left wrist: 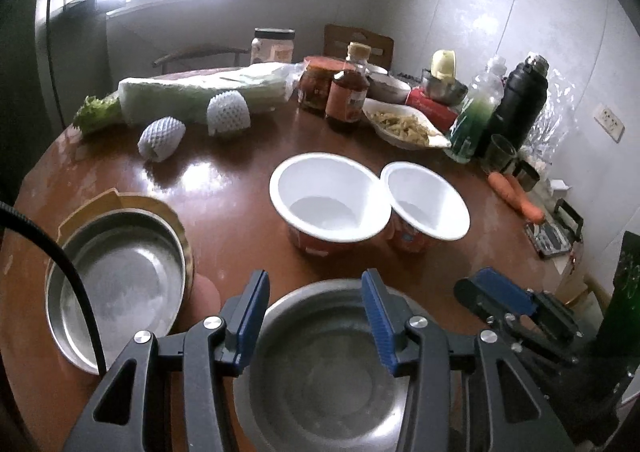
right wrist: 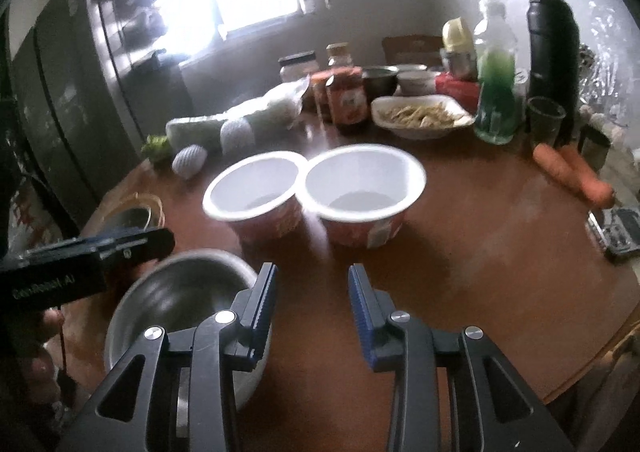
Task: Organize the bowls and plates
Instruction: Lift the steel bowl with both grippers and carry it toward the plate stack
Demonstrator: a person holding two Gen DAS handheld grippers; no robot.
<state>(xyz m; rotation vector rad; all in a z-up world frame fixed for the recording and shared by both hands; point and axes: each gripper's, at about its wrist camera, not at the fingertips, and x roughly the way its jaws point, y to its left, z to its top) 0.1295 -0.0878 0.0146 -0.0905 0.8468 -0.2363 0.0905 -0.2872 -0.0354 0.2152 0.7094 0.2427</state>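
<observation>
Two white paper bowls (left wrist: 324, 196) (left wrist: 426, 202) with red-orange printed sides stand empty, rims touching, mid-desk (left wrist: 224, 188). A dull steel bowl (left wrist: 324, 364) sits near the edge beneath the left tool (left wrist: 316, 288), which is spread and empty. The right tool (right wrist: 312, 284) is also spread, pinching nothing. A steel plate (left wrist: 128, 284) lies left.

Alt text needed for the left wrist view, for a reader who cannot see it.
The left gripper hangs open and empty over a steel bowl on a brown round table. Beyond stand two white paper bowls, side by side; a steel plate lies left, the right gripper right.
</observation>
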